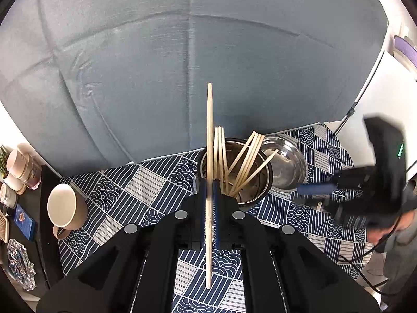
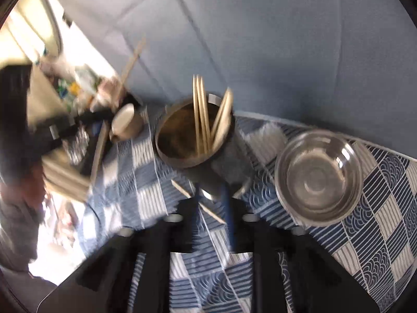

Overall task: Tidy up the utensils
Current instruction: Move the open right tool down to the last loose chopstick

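My left gripper [image 1: 209, 182] is shut on one pale wooden chopstick [image 1: 209, 135], which stands upright between its blue pads just in front of the metal utensil holder [image 1: 258, 182]. Several chopsticks [image 1: 245, 161] lean inside the holder. The right wrist view is blurred. There my right gripper [image 2: 213, 198] stands open just before the holder [image 2: 221, 167], and a single chopstick [image 2: 208, 208] lies slanted and loose between its fingers on the cloth. My right gripper [image 1: 312, 195] also shows, blurred, low over the cloth to the right of the holder.
An empty steel bowl [image 1: 286, 167] [image 2: 318, 177] stands right of the holder on the blue patterned tablecloth [image 1: 130, 182]. A beige mug [image 1: 65, 208] lies at the cloth's left edge, near cups [image 1: 18, 167] and crumpled foil [image 1: 20, 266]. A grey-blue sofa [image 1: 182, 52] rises behind.
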{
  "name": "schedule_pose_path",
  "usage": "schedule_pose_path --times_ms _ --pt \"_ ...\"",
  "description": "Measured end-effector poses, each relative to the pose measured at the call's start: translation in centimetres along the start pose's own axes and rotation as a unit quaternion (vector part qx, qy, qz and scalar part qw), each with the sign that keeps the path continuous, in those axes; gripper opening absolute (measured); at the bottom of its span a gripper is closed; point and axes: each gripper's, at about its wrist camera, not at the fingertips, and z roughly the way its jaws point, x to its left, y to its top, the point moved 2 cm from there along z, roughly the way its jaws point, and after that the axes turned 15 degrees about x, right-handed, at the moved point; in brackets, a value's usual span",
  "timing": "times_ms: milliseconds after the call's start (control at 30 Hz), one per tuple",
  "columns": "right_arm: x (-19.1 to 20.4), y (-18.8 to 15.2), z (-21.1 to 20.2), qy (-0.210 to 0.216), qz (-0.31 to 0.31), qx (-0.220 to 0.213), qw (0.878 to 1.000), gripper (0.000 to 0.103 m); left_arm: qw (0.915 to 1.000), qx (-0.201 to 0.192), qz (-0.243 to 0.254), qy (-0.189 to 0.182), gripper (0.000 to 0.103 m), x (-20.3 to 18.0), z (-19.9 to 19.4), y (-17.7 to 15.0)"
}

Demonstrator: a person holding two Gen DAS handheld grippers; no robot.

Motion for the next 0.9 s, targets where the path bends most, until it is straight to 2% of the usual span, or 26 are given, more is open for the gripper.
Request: schedule_pose_path --times_ms 133,333,433,500,600,667,833,900 --pt "1.1 -1.7 4.2 -0.029 -0.061 0.047 0.997 0.039 0.9999 0.008 -0.010 -0.005 0.005 1.1 0.3 -0.4" --pt "3.5 -1.8 8.0 -0.063 -0.153 0.065 0.984 0.039 0.9994 0.016 -0.026 -0.016 0.005 2.7 1.0 -1.4" --pt "4.9 -1.0 11.1 -0.079 -0.198 0.102 0.972 0.033 0.9984 0.023 -0.038 -0.033 0.005 3.4 1.3 -1.8" --pt "5.7 -0.5 12.5 -0.092 -0.216 0.117 0.965 0.033 0.9979 0.024 -0.045 -0.041 0.005 3.9 1.4 -2.0" --pt "7.1 0.1 14.2 -0.092 -0.244 0.138 0.956 0.030 0.9978 0.020 -0.049 -0.039 0.005 4.8 1.4 -2.3" --pt "8.0 0.7 15.2 -0.100 -0.266 0.149 0.947 0.023 0.9977 0.018 -0.051 -0.040 0.005 5.3 1.4 -2.4" --pt "10.0 2.2 16.2 -0.116 -0.307 0.156 0.932 0.021 0.9974 0.002 -0.063 -0.036 0.005 6.9 0.7 -2.8" --pt "10.3 2.7 17.0 -0.114 -0.315 0.176 0.925 0.019 0.9972 0.001 -0.066 -0.036 0.005 7.3 0.5 -3.1"
